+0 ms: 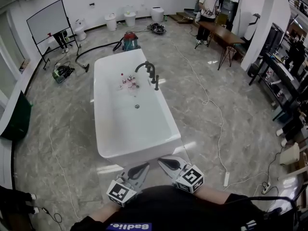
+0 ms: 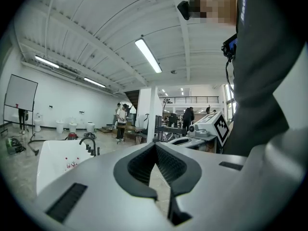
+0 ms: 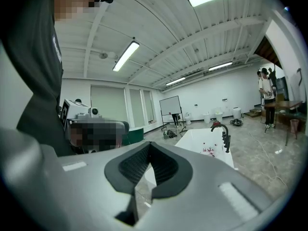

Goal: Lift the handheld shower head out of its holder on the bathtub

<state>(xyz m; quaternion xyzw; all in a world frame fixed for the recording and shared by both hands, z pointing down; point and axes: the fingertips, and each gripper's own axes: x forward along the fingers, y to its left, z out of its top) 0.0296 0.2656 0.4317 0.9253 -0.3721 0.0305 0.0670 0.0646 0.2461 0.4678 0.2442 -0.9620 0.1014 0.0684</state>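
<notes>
You are standing at the near end of the long white bathtub (image 1: 103, 81), holding both tongs close to your tummy. The left tongs (image 1: 145, 166) are pressed together with nothing in them, and the right tongs (image 1: 161, 162) are pressed together and empty too. The thin black shower head (image 1: 156, 83) is sitting in its holder on the tub's right rim, well apart from you, just beside the curved black tap (image 1: 144, 65). If you are reaching in with shut tongs, you could bump the shower head instead of grabbing it. The tap is standing so near that it could get knocked. A white cable (image 1: 211, 107) is lying on the floor along that side and could trip you.
</notes>
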